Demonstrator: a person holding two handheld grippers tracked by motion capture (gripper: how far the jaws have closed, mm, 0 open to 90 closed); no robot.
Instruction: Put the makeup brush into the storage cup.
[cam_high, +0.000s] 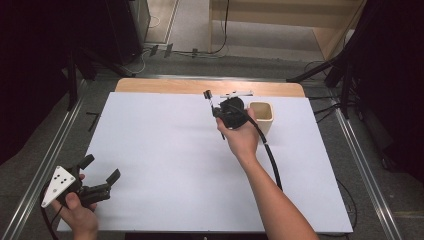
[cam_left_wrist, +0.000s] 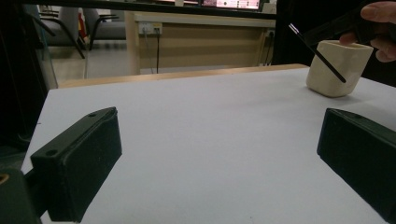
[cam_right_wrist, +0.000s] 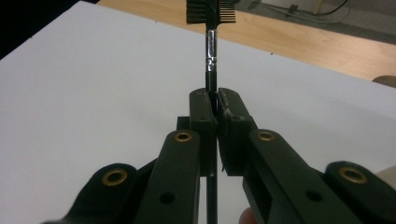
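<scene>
Item 1 – brush (cam_right_wrist: 211, 44): thin black handle, silver ferrule, small comb-and-bristle head at top. Held in R gripper (cam_right_wrist: 215, 100), jaws closed tight on the handle; head sticks out past the jaw tips, rest of handle runs back between the gripper arms. In high view the brush (cam_high: 212, 103) sits just left of the cup (cam_high: 263, 117), head up and tilted away from the cup, lifted off the sheet. In L gripper view the handle (cam_left_wrist: 317, 53) slants across the front of the cup (cam_left_wrist: 337, 68), lower tip in front of the cup wall; touching or not, can't tell.

Item 2 – R gripper (cam_high: 218, 111): held in person's right hand (cam_high: 242, 136), just left of the cup, cable trailing back along the forearm.

Item 3 – cup: cream, squarish, open top, upright on white sheet (cam_high: 165, 150), near the sheet's far right part.

Item 4 – L gripper (cam_high: 100, 170): far from the cup, at near left corner of the sheet, in left hand (cam_high: 80, 212). Jaws wide apart, nothing between them; grey three-cornered plate on top. L gripper view: both black jaws low over bare sheet, cup well beyond at upper right.

Item 5 – wood table edge (cam_high: 200, 86): bare strip behind the cup, past the sheet's far edge.
</scene>
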